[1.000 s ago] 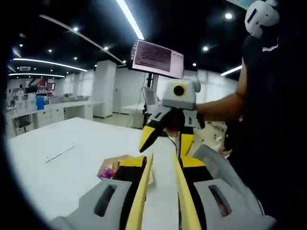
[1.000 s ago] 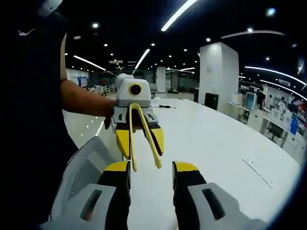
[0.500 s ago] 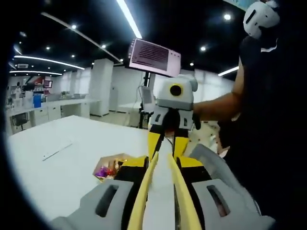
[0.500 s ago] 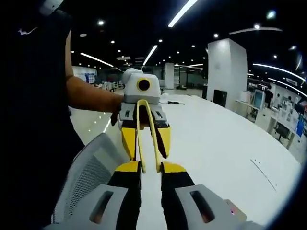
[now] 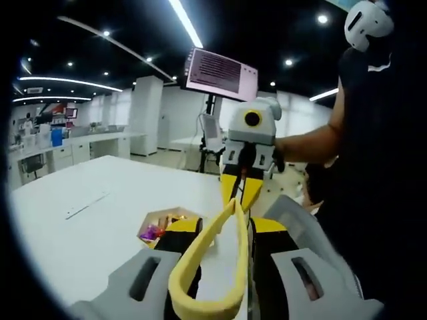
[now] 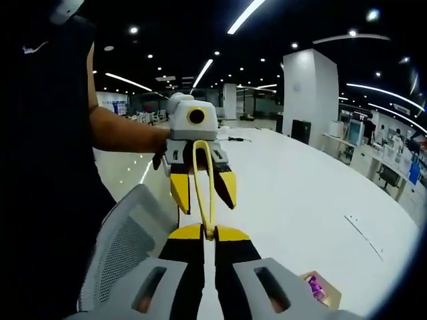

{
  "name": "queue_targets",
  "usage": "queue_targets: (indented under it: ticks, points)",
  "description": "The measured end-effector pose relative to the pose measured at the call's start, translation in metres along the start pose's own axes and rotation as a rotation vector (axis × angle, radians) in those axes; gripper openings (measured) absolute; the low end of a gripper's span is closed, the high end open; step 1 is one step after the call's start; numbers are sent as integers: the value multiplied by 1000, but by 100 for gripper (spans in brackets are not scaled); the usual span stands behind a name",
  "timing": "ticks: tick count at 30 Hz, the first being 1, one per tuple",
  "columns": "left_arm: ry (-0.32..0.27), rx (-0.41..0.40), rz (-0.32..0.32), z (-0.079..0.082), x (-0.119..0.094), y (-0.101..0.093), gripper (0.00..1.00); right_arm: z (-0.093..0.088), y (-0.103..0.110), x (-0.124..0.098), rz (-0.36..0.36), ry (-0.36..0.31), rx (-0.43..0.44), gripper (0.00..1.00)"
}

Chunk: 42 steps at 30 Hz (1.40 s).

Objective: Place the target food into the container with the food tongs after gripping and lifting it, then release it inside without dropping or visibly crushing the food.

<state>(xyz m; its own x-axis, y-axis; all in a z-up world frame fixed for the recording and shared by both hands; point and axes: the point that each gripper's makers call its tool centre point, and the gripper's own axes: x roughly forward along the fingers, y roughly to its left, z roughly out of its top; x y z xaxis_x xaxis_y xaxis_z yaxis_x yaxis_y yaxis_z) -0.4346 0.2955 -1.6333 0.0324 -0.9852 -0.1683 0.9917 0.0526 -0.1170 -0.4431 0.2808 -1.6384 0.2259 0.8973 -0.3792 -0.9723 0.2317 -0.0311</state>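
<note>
Tongs passed between grippers above the desk edge

Above the desk's [image 6: 313, 193] near edge, the right gripper [image 6: 208, 233] pinches the yellow food tongs' [image 6: 203, 190] tips; the left gripper [image 6: 200, 190] stands spread (loop between its jaws). Beside the edge sits the food container [image 5: 160, 227]; open white desk lies beyond.
</note>
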Motion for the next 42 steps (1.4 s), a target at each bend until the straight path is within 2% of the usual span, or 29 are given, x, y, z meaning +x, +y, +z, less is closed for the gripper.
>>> queue_targets:
  ticks: [10,18,29,36,38,41,42]
  points:
    - [36,0,15,4,-19,6,26,-4,-3,-9,-9,47,-34,2]
    - [99,22,24,-4,-24,4,18,-5,-3,-11,-3,62,-42,2]
    - [162,62,17,-7,-25,-1,15,-15,-6,-16,-12,102,-71,2]
    - [236,104,24,-23,-25,-2,14,-27,-7,-11,-15,129,-94,3]
    - [265,116,29,-32,-23,-2,13,-35,-7,-7,-15,140,-96,4]
    - [345,164,29,-52,-24,1,13,-45,-6,-2,-21,149,-104,4]
    - [342,152,32,-55,-22,1,13,-49,-6,-1,-24,159,-108,4]
